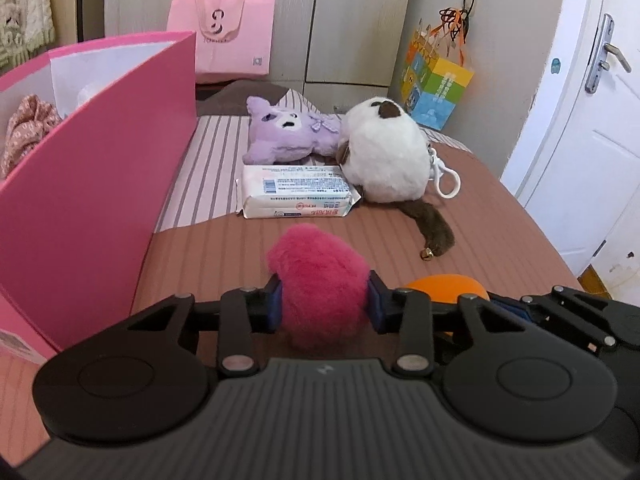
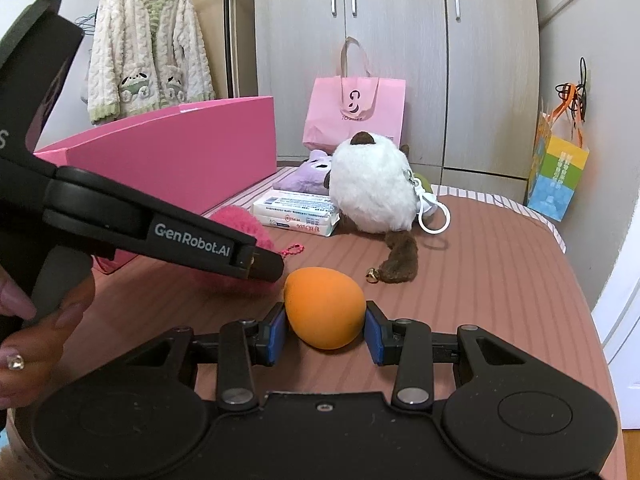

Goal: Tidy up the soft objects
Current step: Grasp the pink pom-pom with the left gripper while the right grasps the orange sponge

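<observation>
Your left gripper (image 1: pixel 324 306) pinches the pink fluffy ball (image 1: pixel 320 284) at lower centre; your right gripper (image 2: pixel 326 330) squeezes the orange egg-shaped sponge (image 2: pixel 325 307) mid-frame, over the bed (image 2: pixel 500 280)

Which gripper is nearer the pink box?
Left. The left gripper, clamped on the pink fluffy ball, sits just beside the pink box. The right gripper, holding the orange egg-shaped sponge, is farther out.

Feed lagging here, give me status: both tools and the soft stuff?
Left tool shut on pink pompom. Right tool shut on orange sponge. Pink box open at left. Plush toys and tissue pack ahead on bed.
</observation>
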`<state>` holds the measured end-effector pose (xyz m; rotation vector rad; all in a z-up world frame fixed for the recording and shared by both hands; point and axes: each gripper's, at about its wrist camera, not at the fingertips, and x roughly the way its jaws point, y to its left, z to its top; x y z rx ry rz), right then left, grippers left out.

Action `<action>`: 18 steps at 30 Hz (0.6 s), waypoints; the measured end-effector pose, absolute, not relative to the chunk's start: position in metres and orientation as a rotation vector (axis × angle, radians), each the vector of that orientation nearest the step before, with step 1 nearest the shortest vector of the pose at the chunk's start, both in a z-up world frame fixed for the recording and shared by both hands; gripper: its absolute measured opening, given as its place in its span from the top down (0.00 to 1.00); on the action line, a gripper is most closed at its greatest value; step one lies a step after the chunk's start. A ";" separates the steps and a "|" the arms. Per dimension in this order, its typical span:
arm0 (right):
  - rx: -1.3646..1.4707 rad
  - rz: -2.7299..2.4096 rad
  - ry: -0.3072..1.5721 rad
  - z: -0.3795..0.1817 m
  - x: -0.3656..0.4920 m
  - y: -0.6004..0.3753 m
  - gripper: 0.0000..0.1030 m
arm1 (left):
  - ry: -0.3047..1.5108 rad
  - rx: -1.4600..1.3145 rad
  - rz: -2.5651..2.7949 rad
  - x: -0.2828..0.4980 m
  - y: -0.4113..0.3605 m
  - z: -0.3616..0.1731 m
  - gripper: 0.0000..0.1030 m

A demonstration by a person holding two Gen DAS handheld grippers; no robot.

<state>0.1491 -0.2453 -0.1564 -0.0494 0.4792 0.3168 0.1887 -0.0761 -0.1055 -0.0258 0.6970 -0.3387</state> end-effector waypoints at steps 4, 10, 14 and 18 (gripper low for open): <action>0.003 0.319 0.474 -0.148 0.144 -0.247 0.57 | 0.683 -0.019 -0.329 0.178 -0.072 -0.100 0.63; -0.017 0.330 0.505 -0.138 0.135 -0.241 0.57 | 0.713 0.013 -0.340 0.154 -0.060 -0.095 0.63; -0.011 0.424 0.546 -0.131 0.126 -0.238 0.57 | 0.741 -0.009 -0.362 0.140 -0.048 -0.091 0.63; -0.062 0.482 0.540 -0.121 0.113 -0.225 0.57 | 0.754 -0.021 -0.373 0.127 -0.034 -0.083 0.63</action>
